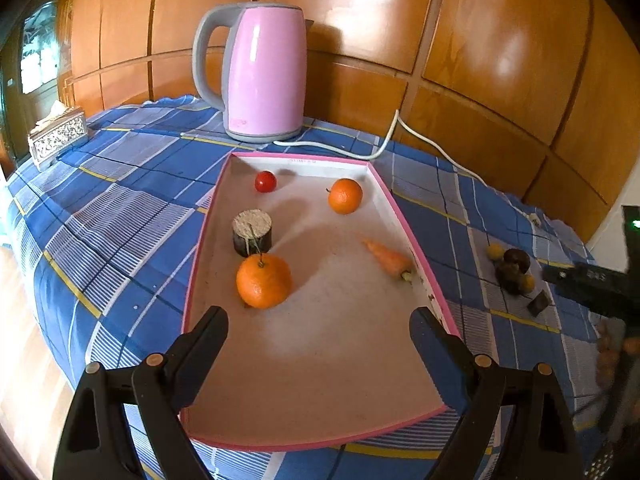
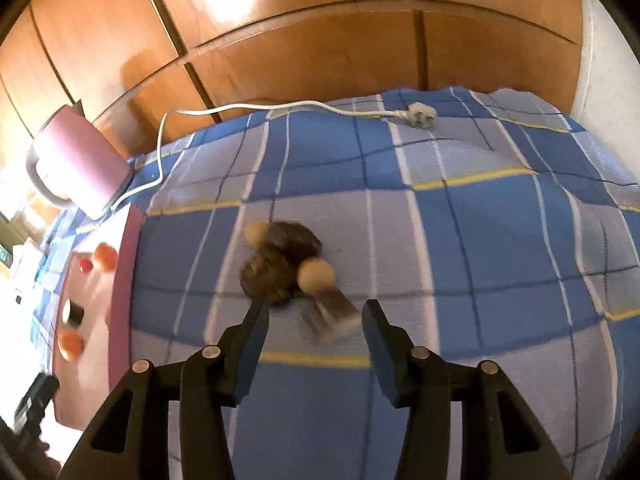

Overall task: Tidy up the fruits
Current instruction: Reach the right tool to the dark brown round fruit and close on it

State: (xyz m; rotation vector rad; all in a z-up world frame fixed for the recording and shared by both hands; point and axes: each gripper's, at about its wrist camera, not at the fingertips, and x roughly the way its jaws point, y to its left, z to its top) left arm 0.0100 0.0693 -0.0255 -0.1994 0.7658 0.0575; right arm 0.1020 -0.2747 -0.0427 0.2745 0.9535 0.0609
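A pink-rimmed tray (image 1: 404, 216) lies on the blue checked cloth. In it are a near orange (image 1: 263, 281), a far orange (image 1: 345, 196), a small red fruit (image 1: 265, 181), a carrot (image 1: 390, 260) and a dark cylinder with a pale top (image 1: 252, 233). My left gripper (image 1: 319, 322) is open and empty above the tray's near end. Right of the tray lies a cluster of dark brown and small yellow fruits (image 1: 513, 270) (image 2: 282, 266) beside a small dark block (image 2: 330, 312). My right gripper (image 2: 315, 314) is open, just in front of the cluster, with the block between its fingertips.
A pink kettle (image 1: 264, 72) stands behind the tray; its white cord (image 1: 384, 144) runs right to a plug (image 2: 418, 115). A tissue box (image 1: 58, 138) is at the far left. Wooden panels back the table. The right wrist view is blurred.
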